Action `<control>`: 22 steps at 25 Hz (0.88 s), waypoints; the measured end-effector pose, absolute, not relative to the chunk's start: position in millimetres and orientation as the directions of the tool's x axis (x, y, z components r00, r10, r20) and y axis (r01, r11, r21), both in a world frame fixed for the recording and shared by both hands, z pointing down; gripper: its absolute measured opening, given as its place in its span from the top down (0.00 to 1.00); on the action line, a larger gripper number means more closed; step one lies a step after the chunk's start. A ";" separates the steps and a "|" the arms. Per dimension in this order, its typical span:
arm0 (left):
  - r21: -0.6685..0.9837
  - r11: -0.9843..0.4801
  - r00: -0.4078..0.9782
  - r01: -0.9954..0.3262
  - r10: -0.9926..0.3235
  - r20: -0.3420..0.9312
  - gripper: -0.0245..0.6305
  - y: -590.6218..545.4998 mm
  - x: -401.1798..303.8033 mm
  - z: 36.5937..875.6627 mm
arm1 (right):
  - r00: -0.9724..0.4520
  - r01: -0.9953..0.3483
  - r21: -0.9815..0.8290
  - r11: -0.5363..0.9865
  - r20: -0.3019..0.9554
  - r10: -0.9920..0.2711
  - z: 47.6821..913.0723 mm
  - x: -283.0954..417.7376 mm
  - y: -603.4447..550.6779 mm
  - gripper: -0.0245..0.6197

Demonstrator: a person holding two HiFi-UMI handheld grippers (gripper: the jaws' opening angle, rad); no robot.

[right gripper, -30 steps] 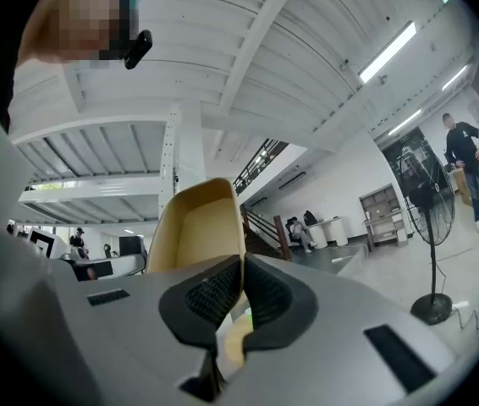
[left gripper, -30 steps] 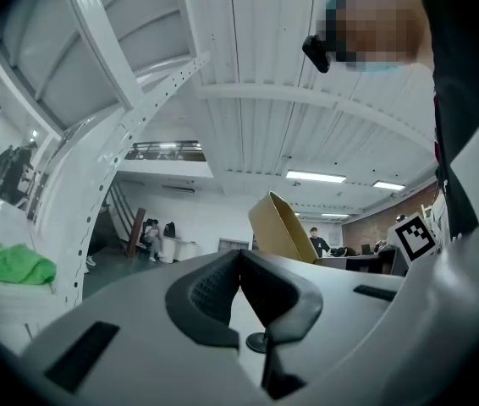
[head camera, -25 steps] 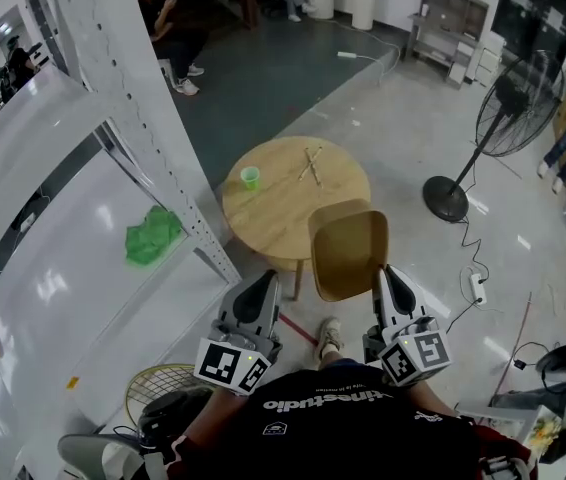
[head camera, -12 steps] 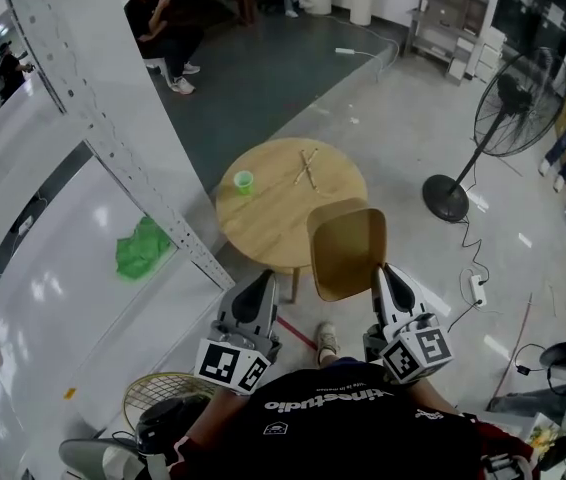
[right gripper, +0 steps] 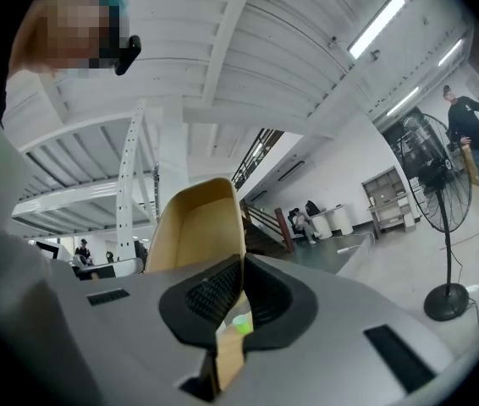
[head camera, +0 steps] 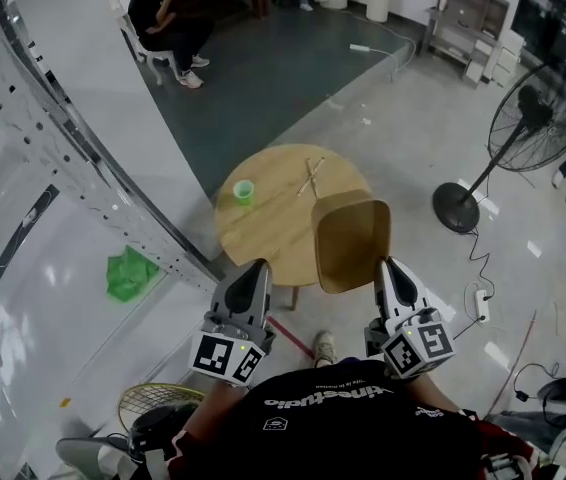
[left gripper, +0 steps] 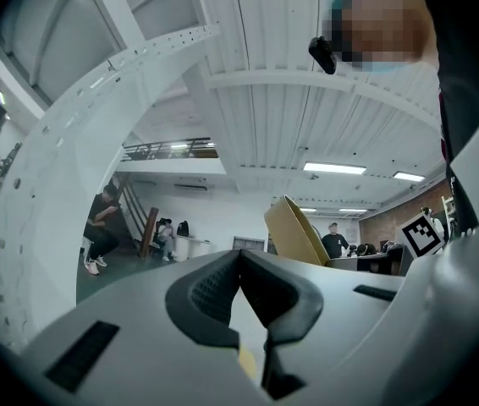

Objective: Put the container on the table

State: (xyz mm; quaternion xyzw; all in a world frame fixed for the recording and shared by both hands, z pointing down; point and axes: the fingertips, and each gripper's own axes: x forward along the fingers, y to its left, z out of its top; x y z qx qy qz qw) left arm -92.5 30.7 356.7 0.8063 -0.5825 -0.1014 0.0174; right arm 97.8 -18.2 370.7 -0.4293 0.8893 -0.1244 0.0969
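The left gripper (head camera: 255,269) and the right gripper (head camera: 392,266) were held side by side in front of the person's black shirt (head camera: 328,418), well apart from each other and pointing toward a round wooden table (head camera: 278,230). In the left gripper view the jaws of the left gripper (left gripper: 240,257) were pressed together at their tips with nothing between them. The right gripper view showed the right gripper (right gripper: 241,263) pressed together in the same way and also empty. The task's thing, a small green cup (head camera: 244,190), stood upright on the table near its left edge, well away from both grippers. In the right gripper view the cup (right gripper: 239,323) showed only as a far-off green spot in the slit below the closed tips, not held. A pair of thin sticks (head camera: 310,175) lay crossed near the table's far edge, to the right of the cup and apart from it. A tan chair (head camera: 351,240) stood at the table's near right edge, between the table and the right gripper. A white metal shelf (head camera: 83,158) ran along the left, with a crumpled green thing (head camera: 128,274) lying on it. A standing fan (head camera: 531,120) stood on the floor to the right
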 end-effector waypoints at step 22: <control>0.109 -0.252 0.247 -0.962 -0.967 -0.061 0.93 -87.2 -80.4 370.3 | -0.665 -0.714 -0.373 0.593 0.095 -0.741 414.7 105.8 -162.6 0.92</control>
